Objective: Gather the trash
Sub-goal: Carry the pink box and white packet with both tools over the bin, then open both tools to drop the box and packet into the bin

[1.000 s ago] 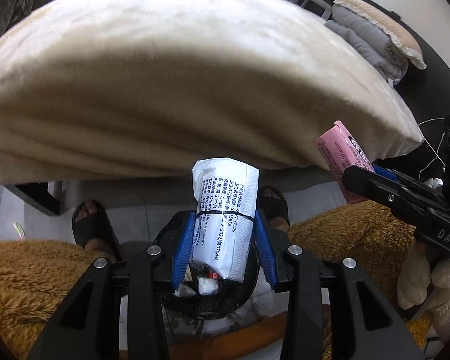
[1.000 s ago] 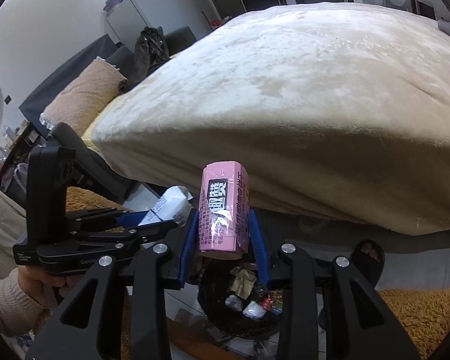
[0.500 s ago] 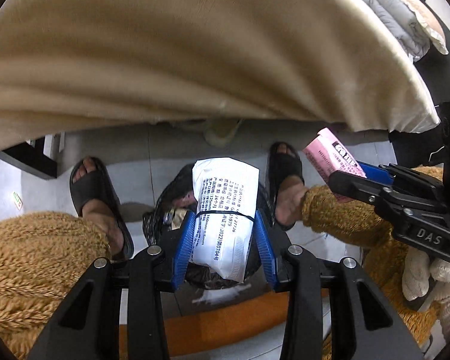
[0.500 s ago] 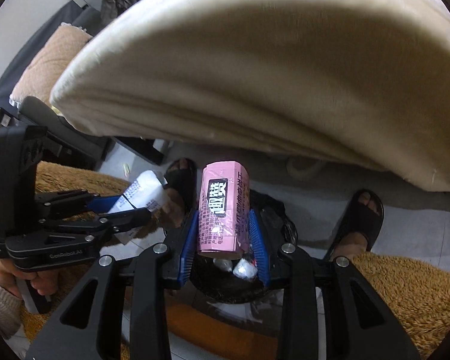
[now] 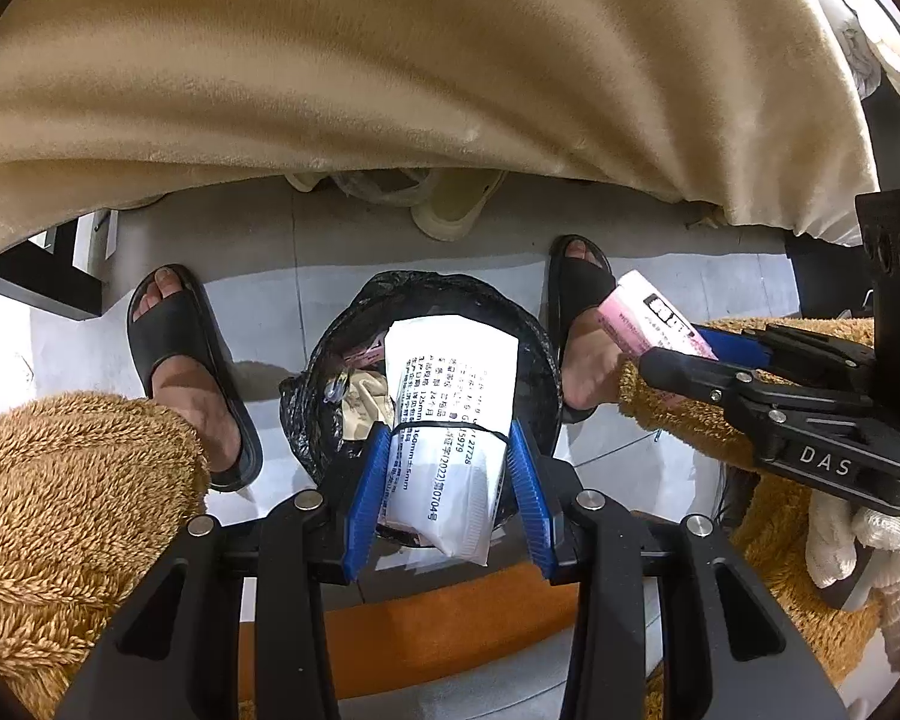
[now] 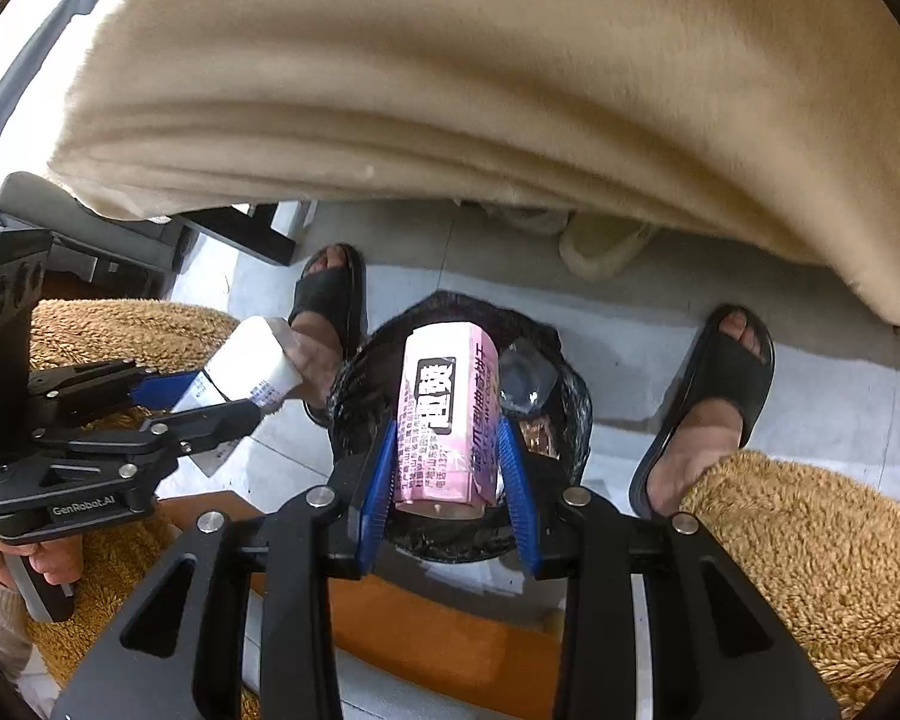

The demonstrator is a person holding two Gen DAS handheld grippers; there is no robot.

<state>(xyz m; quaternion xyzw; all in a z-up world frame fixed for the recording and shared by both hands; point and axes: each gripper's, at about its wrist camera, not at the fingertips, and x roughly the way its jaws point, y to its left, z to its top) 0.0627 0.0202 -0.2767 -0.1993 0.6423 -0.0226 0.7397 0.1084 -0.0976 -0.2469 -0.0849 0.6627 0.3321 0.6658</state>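
Black bin liner lines the trash bin (image 5: 306,378) standing on the grey floor between two feet in black slides (image 5: 192,372). In the left wrist view, the left gripper (image 5: 447,492) has its blue-padded jaws clamped on a white printed packet (image 5: 450,414), held directly over the bin opening; crumpled wrappers (image 5: 363,396) lie inside. To the right, the right gripper (image 5: 684,354) grips a pink carton (image 5: 648,315), positioned beside the bin, over the foot. A cream blanket (image 5: 390,60) overhangs the scene.

In the right wrist view, the right gripper (image 6: 447,480) has its jaws closed on the pink carton (image 6: 447,414), above the bin (image 6: 573,414). The left gripper (image 6: 222,402) appears at left, holding the white packet (image 6: 252,369) near the bin's rim. Brown fleece (image 6: 810,564) covers the person's legs.
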